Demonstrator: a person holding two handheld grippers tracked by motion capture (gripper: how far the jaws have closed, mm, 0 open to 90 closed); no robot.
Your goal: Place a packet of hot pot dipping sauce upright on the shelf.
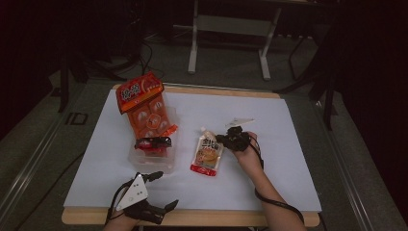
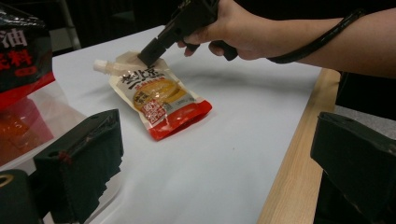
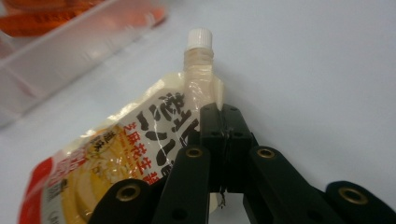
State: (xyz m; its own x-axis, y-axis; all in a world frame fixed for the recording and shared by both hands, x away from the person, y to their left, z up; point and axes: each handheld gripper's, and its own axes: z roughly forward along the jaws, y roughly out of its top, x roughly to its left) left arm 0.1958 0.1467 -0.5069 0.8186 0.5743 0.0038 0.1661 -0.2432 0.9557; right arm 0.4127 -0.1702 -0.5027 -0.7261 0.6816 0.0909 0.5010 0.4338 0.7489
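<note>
dim room, dark at the edges, light falls mostly on the bench (image 1: 288,219). bench has a pale wood rim, top covered by a white sheet (image 1: 269,144). grey carpet floor (image 1: 231,67) all around. behind the bench a white metal frame (image 1: 230,36) with two legs stands on the floor. dark cables (image 1: 137,53) trail on the floor at back left. black stand legs (image 1: 327,91) at the right, another dark post (image 1: 63,82) at the left.

Black jaws, brass screws, trailing cable (image 2: 322,39)
</note>
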